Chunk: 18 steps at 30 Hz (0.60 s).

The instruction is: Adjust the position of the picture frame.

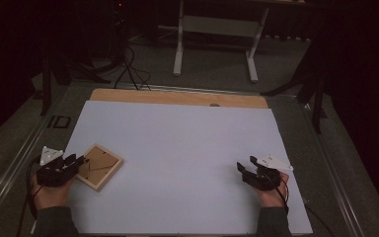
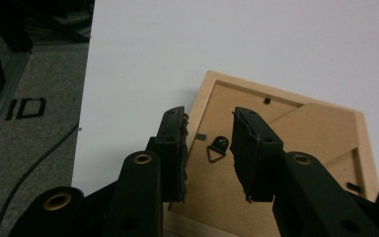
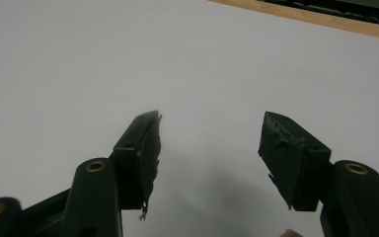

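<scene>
Lying face down near the left edge of the pale sheet (image 1: 187, 148) that is covering the tabletop (image 1: 177, 97), the small wooden picture frame (image 1: 100, 166) is showing its brown backing board, and it is sitting turned at an angle to the sheet's sides. In the high view the tips of the left tongs (image 1: 80, 162) are covering the frame's near-left corner, so whether they are touching the wood there is hard to judge in the dim light. The left gripper view is giving a closer look: the left tongs (image 2: 208, 148) are standing apart over the back of the frame (image 2: 296, 143), with a small triangular hanging ring (image 2: 217, 149) lying in the gap between them, and nothing is being pinched. The black jaws are hiding the frame's lower stretch, its far right corner is being cut off behind the right jaw's arm, and a small dark clip (image 2: 267, 100) on the upper edge is too small to make out properly. The person's left hand (image 1: 52, 192) is holding that gripper from below. Over on the right side of the sheet, well apart from the frame, the right tongs (image 1: 245, 165) are resting low in the right hand (image 1: 271, 195); the right gripper view is showing the right tongs (image 3: 209, 148) standing wide apart over bare sheet, clamping nothing. Beyond the tabletop, the floor and the legs of a pale stand (image 1: 217, 29) are fading into darkness.
</scene>
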Each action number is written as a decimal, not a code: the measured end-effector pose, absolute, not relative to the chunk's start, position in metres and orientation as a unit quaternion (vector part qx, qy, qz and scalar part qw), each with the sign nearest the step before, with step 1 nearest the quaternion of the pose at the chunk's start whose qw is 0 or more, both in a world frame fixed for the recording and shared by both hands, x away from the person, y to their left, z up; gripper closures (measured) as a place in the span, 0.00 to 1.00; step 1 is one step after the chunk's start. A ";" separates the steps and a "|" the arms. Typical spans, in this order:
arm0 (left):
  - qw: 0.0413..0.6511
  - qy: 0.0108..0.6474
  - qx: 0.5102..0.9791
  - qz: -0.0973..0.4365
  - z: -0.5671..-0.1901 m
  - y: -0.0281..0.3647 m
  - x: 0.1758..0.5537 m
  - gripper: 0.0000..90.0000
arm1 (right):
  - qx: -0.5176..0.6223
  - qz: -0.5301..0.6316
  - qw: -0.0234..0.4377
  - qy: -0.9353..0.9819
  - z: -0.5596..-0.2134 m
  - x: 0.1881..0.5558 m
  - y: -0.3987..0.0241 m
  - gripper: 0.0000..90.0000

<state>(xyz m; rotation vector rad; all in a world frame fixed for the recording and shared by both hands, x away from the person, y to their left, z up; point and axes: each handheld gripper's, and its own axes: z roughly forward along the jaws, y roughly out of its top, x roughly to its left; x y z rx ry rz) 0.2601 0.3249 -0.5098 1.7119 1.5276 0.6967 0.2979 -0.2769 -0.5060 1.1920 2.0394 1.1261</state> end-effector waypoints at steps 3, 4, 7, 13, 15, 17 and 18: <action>0.359 0.601 0.661 0.269 -0.511 0.327 0.261 0.74 | 0.440 0.416 0.259 0.752 -0.506 0.298 -0.277 0.45; 0.356 0.604 0.661 0.268 -0.512 0.328 0.261 0.74 | 0.440 0.416 0.259 0.753 -0.506 0.298 -0.277 0.45; 0.350 0.608 0.661 0.266 -0.514 0.329 0.262 0.75 | 0.440 0.415 0.259 0.753 -0.506 0.298 -0.277 0.45; 0.344 0.613 0.662 0.259 -0.517 0.331 0.263 0.76 | 0.440 0.415 0.259 0.753 -0.506 0.298 -0.277 0.45; 0.342 0.616 0.661 0.257 -0.518 0.332 0.263 0.76 | 0.440 0.416 0.259 0.753 -0.506 0.298 -0.277 0.45; 0.343 0.619 0.660 0.254 -0.519 0.333 0.264 0.77 | 0.440 0.415 0.259 0.753 -0.506 0.298 -0.277 0.45; 0.342 0.620 0.659 0.253 -0.519 0.333 0.264 0.77 | 0.440 0.415 0.259 0.753 -0.506 0.298 -0.277 0.45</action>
